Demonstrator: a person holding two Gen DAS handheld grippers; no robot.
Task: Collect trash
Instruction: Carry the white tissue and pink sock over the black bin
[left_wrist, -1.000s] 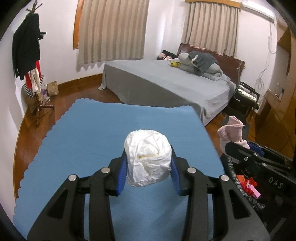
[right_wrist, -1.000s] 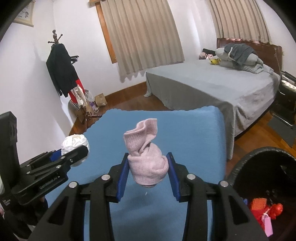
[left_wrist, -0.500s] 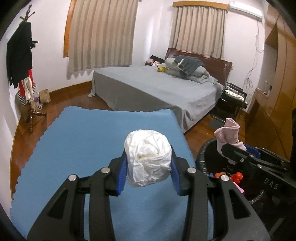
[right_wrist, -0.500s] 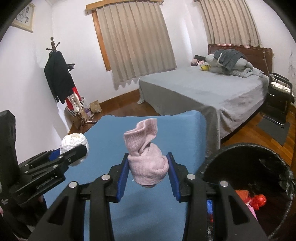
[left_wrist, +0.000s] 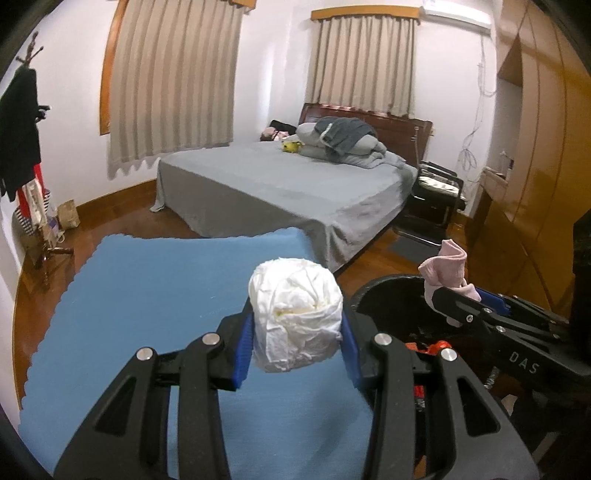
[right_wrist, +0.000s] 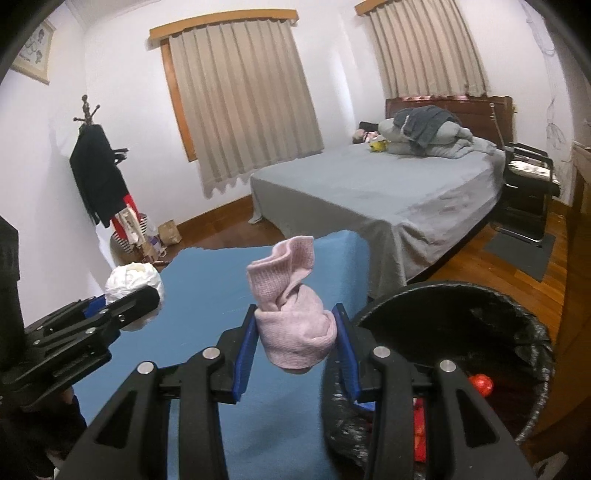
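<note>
Between the blue pads of the left gripper (left_wrist: 297, 338) sits a white crumpled paper wad (left_wrist: 294, 314), clamped at its lower sides. The wad is a stubby cylinder standing upright, its long axis vertical, and it hangs in the air above the blue tabletop (left_wrist: 147, 295). The left gripper points forward and somewhat downward, across the tabletop's right edge.

Between the blue pads of the right gripper (right_wrist: 295, 349) a pink sock (right_wrist: 291, 314) is clamped by its bunched lower end. Its long axis also runs upright, leaning a little to the left, with the open ribbed cuff flaring at the top. This gripper, too, tilts down and forward; the sock hangs over the tabletop's right edge, just beside the rim of the black trash bin (right_wrist: 480, 295).

The two grippers are side by side, the left one visible at the left of the right wrist view. The bin stands on the wooden floor (right_wrist: 517, 266) right of the tabletop, lined with a black bag, red scraps (right_wrist: 480, 384) inside. Beyond are a grey bed (left_wrist: 277, 188) and a coat rack (right_wrist: 96, 173).
</note>
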